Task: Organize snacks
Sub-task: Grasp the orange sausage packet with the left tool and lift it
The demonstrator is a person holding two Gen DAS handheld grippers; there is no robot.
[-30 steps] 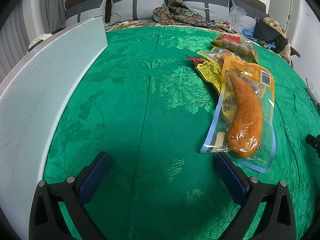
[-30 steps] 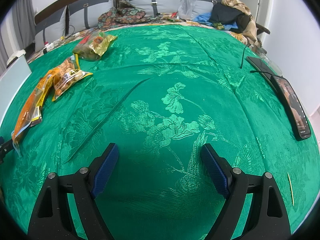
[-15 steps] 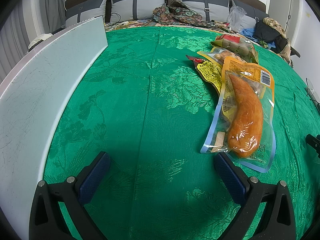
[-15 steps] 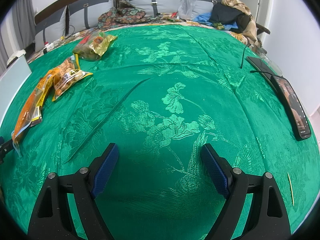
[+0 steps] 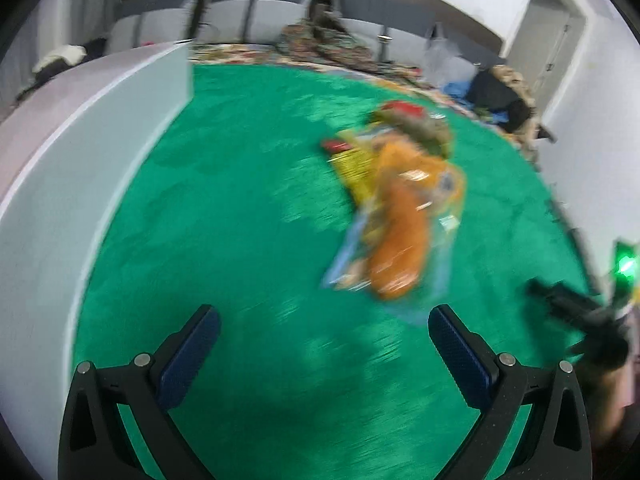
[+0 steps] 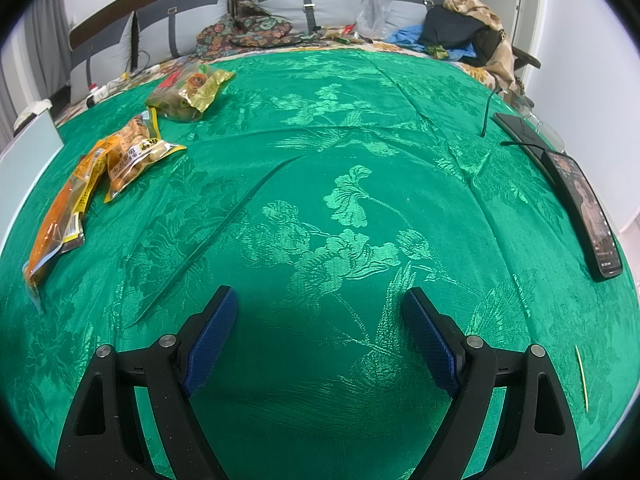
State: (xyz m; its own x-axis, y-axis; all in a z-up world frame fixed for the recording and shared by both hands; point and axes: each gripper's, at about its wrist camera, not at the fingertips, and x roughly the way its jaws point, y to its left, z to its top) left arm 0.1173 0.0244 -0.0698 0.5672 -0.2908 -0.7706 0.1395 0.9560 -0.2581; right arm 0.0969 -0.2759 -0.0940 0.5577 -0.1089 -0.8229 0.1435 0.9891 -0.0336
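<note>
Several snack packs lie in a row on the green cloth. The nearest is a clear pack with a long orange piece (image 5: 400, 236), also in the right wrist view (image 6: 56, 220). Behind it lie a yellow pack of round snacks (image 6: 132, 156) and a gold-green pack (image 6: 188, 92). My left gripper (image 5: 320, 352) is open and empty, above the cloth just short of the orange pack; its view is blurred. My right gripper (image 6: 320, 336) is open and empty over bare cloth, well right of the packs.
A pale flat box wall (image 5: 80, 184) stands along the left. A phone (image 6: 584, 208) and a cable lie at the right edge. A toothpick (image 6: 582, 376) lies near right. Pillows and clothes (image 6: 464, 28) pile at the back.
The left gripper has lifted and swung, blurring its view; the snacks now sit farther off and the right gripper shows at its right edge. The right gripper has not moved.
</note>
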